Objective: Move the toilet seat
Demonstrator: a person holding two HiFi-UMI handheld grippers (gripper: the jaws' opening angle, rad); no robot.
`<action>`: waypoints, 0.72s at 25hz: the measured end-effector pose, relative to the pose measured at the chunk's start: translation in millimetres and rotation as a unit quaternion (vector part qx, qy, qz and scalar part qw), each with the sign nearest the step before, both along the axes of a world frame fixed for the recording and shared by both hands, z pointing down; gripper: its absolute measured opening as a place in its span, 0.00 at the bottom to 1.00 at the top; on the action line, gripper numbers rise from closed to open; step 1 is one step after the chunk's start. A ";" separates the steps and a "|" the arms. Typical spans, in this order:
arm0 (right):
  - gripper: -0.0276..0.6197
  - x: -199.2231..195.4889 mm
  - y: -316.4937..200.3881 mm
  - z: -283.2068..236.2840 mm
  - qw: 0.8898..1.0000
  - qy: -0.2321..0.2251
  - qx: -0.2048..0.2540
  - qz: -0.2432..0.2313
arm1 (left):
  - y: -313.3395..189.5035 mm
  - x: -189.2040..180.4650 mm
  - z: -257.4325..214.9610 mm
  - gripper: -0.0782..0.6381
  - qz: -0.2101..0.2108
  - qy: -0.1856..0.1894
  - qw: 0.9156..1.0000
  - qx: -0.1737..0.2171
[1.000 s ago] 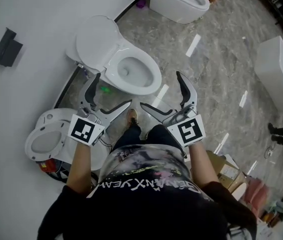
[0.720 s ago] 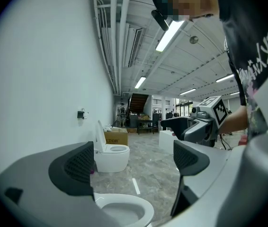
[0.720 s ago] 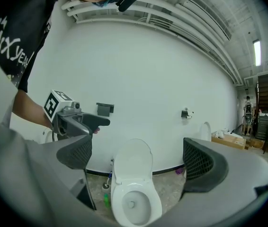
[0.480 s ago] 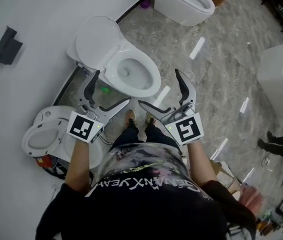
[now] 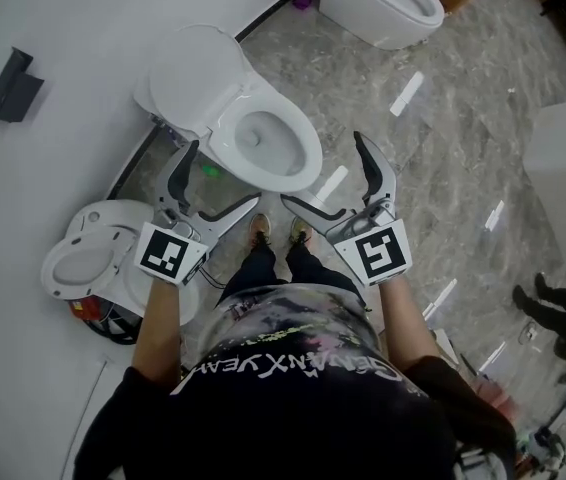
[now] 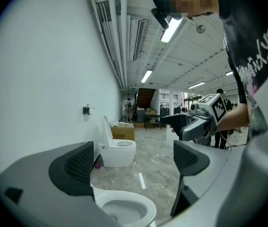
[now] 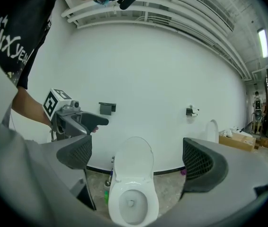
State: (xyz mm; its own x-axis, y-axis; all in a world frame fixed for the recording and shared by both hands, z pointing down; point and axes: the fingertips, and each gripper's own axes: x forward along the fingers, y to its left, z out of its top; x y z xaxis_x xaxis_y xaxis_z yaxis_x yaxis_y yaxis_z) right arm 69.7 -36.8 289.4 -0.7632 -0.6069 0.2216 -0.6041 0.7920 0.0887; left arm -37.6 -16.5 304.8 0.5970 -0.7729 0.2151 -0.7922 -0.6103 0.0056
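A white toilet stands against the wall with its lid (image 5: 191,76) raised and the seat ring (image 5: 265,148) lying on the bowl. In the right gripper view the lid (image 7: 134,159) and the seat ring (image 7: 133,201) sit straight ahead. My left gripper (image 5: 225,178) hangs open just left of the bowl's front, touching nothing. My right gripper (image 5: 323,171) hangs open just right of the bowl, also empty. The left gripper view shows the bowl's rim (image 6: 124,208) low between its jaws and the right gripper (image 6: 198,119) across from it.
A second toilet (image 5: 91,264) stands at the left by the wall, a third (image 5: 388,0) farther back. A white fixture (image 5: 563,183) is at the right, with a person (image 5: 543,313) beyond it. A black holder (image 5: 8,88) is fixed to the wall. My shoes (image 5: 261,230) rest before the bowl.
Both grippers stay open in nearly the same pose. A second shoe has come forward beside the first, in front of the bowl.
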 end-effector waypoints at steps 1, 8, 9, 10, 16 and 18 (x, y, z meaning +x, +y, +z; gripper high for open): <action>0.94 1.1 -2.6 0.3 1.000 0.001 0.000 -0.001 | -1.5 0.6 0.9 0.82 -0.003 0.000 1.000 -0.002; 0.94 2.3 -21.2 15.7 1.000 0.001 -0.017 -0.001 | -14.2 0.4 25.0 0.82 -0.010 -0.008 1.000 -0.027; 0.94 2.6 -23.8 20.9 1.000 0.003 -0.021 -0.001 | -15.6 -0.3 30.9 0.82 -0.012 -0.009 0.999 -0.032; 0.94 2.8 -26.5 26.7 1.000 0.006 -0.025 0.000 | -16.9 -1.2 37.6 0.82 -0.013 -0.010 0.999 -0.037; 0.94 1.5 -38.9 70.1 0.999 0.022 -0.042 0.007 | -22.4 -10.9 87.6 0.82 -0.023 -0.001 0.997 -0.076; 0.94 2.6 -41.7 87.8 0.998 0.030 -0.048 0.008 | -24.7 -13.1 106.5 0.82 -0.027 0.005 0.996 -0.089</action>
State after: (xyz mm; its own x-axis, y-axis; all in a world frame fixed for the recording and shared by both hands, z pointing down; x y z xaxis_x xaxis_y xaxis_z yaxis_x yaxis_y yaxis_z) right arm 72.4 -78.6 377.3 -0.7369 -0.5929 0.3247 -0.6128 0.7887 0.0494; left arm -50.7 -41.1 411.3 0.5577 -0.7543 0.3465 -0.8236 -0.5550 0.1174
